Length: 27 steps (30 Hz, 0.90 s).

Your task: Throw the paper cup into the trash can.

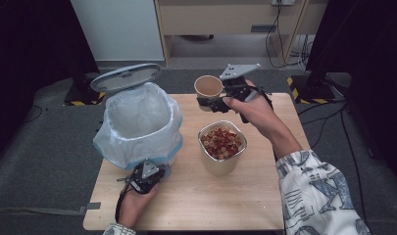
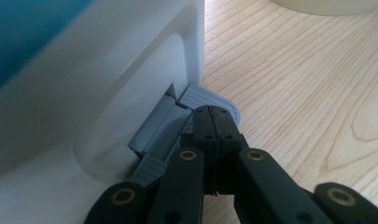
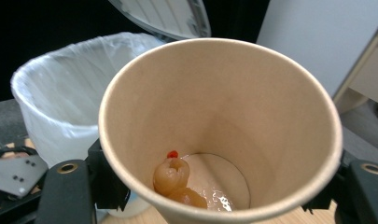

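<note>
Left gripper (image 2: 213,122) presses bin pedal (image 2: 210,98) (lid (image 1: 126,77) up).

The high camera hung above the person's side of the table (image 1: 196,196) and looked forward and down, taking in the whole tabletop and the floor beyond. The left gripper's camera sat low and very near the bin (image 2: 84,93), facing along its own jaws at the bin's base and the wood grain. The right gripper's camera peered straight down into the paper cup (image 3: 219,116) from close by, with the bin (image 3: 65,93) behind. All three views shared the bin (image 1: 137,125).
</note>
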### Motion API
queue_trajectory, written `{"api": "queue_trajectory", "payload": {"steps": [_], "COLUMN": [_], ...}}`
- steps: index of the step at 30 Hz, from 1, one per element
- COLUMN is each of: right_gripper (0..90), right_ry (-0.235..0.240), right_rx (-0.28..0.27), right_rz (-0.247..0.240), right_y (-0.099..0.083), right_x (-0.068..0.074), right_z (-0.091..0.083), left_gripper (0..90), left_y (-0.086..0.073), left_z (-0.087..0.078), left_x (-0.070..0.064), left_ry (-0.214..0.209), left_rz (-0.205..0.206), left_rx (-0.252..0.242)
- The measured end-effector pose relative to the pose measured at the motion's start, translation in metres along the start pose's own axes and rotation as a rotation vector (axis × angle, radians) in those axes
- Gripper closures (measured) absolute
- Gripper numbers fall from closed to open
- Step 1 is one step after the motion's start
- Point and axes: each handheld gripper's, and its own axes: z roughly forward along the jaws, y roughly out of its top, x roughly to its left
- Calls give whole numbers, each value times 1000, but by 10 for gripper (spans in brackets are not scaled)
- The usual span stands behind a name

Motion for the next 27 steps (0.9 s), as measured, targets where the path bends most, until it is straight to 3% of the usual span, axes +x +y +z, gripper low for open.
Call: {"api": "queue_trajectory", "payload": {"steps": [14,27], "right_gripper": [279,264], "right_ry": [113,186], "right_rx": [-17,24], "right_rz": [14,6], "right_y": [37,43], "right_x": [40,71], "right_z": [48,103], "left_gripper": [895,895], "left_y": [0,-1], "left_z": [0,0], "left_x": [0,0], "left_ry": [-1,-5], "left_rz": [-4,-12], "left_rx": [-4,-5]}}
